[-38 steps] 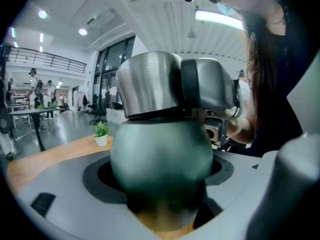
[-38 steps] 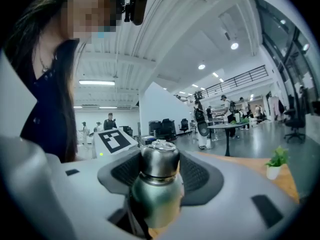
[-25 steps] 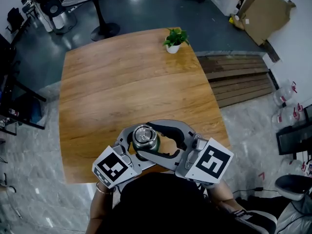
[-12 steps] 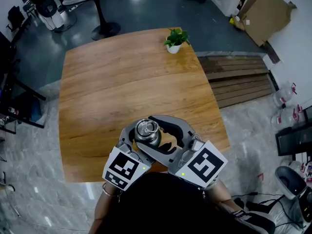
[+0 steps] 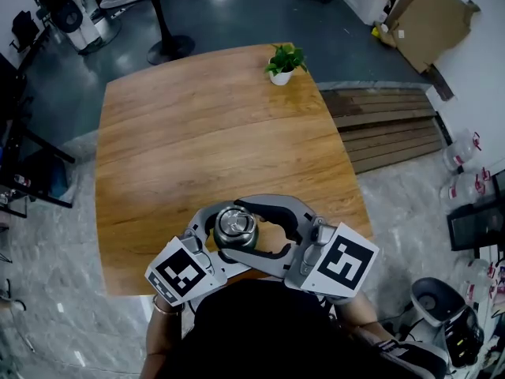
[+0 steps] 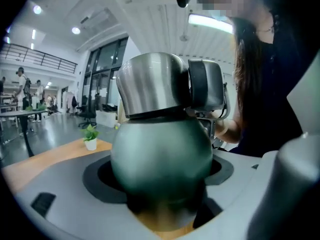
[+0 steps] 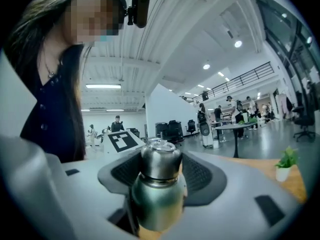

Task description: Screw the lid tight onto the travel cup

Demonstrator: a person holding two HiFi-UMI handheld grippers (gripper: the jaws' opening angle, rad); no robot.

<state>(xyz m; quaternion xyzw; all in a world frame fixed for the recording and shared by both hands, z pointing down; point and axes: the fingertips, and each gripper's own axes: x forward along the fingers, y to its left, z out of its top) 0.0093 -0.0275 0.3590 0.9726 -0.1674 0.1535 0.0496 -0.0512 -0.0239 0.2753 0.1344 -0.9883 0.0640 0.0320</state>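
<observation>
The travel cup has a dark green body and a steel lid, and it is upright over the near edge of the wooden table. My left gripper reaches in from the lower left and is shut on the cup's green body. From the lower right, my right gripper has its curved jaws closed around the cup's top. In the right gripper view its dark pads lie against both sides of the lid. The cup's base is hidden.
A small potted plant stands at the table's far edge. Wooden steps lie to the right of the table. A person's dark torso is right behind both grippers. Other people and tables stand far off in the hall.
Half a second ago both grippers had twisted around the cup, marker cubes swung closer together. Now they are back near where they were a second ago, and the cup stays held.
</observation>
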